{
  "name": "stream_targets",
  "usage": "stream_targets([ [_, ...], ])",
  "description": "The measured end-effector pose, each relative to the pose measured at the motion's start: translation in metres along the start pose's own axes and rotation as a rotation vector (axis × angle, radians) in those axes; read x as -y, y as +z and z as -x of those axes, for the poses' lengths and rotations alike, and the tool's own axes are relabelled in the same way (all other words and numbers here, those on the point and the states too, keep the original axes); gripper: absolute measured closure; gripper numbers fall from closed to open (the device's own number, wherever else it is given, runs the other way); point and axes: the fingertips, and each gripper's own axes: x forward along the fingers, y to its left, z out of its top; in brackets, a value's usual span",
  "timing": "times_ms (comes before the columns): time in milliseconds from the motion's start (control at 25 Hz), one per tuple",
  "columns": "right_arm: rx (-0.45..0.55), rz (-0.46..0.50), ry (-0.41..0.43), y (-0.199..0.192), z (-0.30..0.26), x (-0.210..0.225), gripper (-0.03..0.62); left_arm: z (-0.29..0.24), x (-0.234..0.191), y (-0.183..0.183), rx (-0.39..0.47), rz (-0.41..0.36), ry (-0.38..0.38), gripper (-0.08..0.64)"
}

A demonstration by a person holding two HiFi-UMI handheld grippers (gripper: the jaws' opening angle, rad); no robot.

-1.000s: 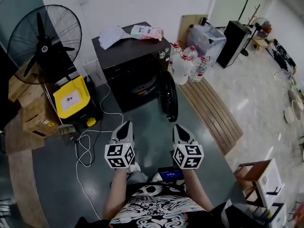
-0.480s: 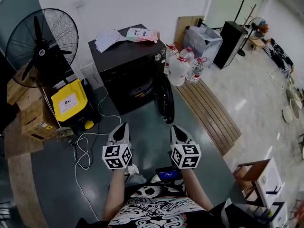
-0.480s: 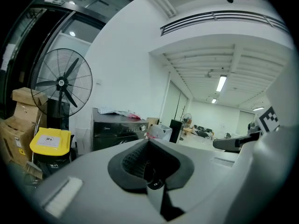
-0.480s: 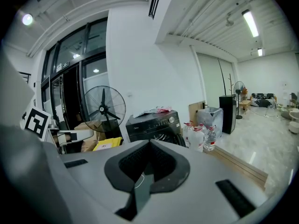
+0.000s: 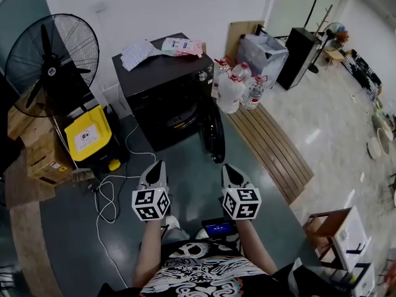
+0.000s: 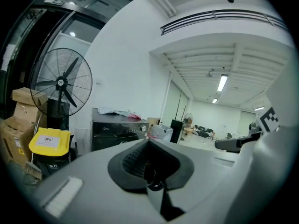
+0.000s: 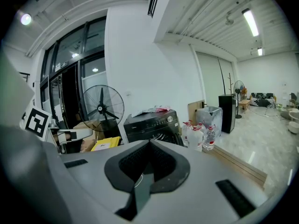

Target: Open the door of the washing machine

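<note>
A black washing machine (image 5: 162, 85) stands against the white wall, also seen in the left gripper view (image 6: 114, 127) and the right gripper view (image 7: 152, 124). Its round door (image 5: 215, 132) hangs swung out to the right, showing the dark drum opening (image 5: 179, 116). My left gripper (image 5: 157, 167) and right gripper (image 5: 229, 169) are held side by side over the floor, well short of the machine. Both are shut with nothing between the jaws. They touch nothing.
A black standing fan (image 5: 49, 51) and a yellow device (image 5: 88, 135) stand left of the machine, with cardboard boxes (image 5: 40, 153) and a white cable (image 5: 105, 190) on the floor. Water bottles (image 5: 236, 88) and a wooden slatted board (image 5: 272, 150) lie to the right. Papers (image 5: 158, 47) rest on the machine's top.
The view has drifted slightly, so the machine sits a little further left and up in frame. Both grippers stay shut and level, held in about the same place.
</note>
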Motion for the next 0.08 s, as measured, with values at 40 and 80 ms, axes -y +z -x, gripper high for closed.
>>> stream_targets([
  [40,0.0,-0.001,0.0,0.0002,-0.0015,0.0015,0.591,-0.002,-0.0005,0.0003,0.001,0.001,0.0,0.558],
  [80,-0.001,-0.002,-0.001,0.0004,-0.0031,0.003,0.591,-0.004,-0.001,0.0005,0.002,0.001,0.001,0.558],
])
